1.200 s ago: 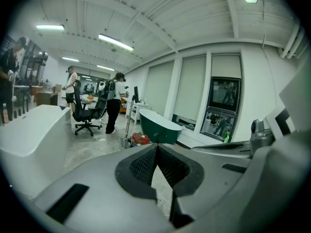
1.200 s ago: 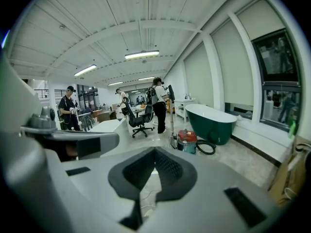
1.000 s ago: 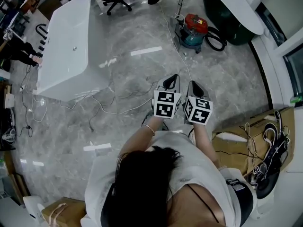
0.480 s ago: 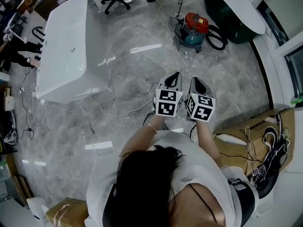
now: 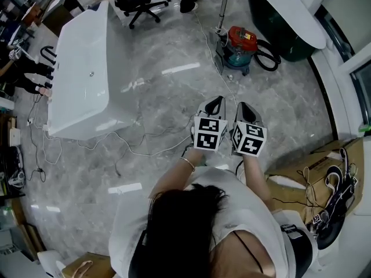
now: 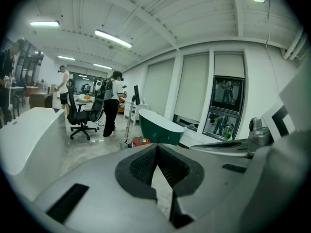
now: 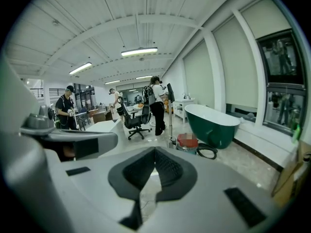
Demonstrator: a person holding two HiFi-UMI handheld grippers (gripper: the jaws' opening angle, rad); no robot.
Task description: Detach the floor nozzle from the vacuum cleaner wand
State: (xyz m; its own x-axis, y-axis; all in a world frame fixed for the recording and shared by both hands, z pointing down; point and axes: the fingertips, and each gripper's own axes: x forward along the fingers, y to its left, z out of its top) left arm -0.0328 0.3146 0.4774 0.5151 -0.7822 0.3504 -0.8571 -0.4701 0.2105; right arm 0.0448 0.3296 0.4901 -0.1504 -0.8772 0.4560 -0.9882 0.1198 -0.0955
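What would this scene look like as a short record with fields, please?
left gripper: shut, empty, above the floor
right gripper: shut, empty, close beside the left
vacuum: red and teal, on the floor ahead, untouched
wand: upright beside the vacuum
nozzle: at the wand's foot, apparently not yet detached
white tub: left of the grippers
green tub: beyond the vacuum

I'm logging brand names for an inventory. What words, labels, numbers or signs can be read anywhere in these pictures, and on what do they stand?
No text can be read in any view.
Vacuum cleaner: a small label on its red lid, too small to read.
Marker cubes on the left gripper and the right gripper: black-and-white square patterns only, no letters or digits.
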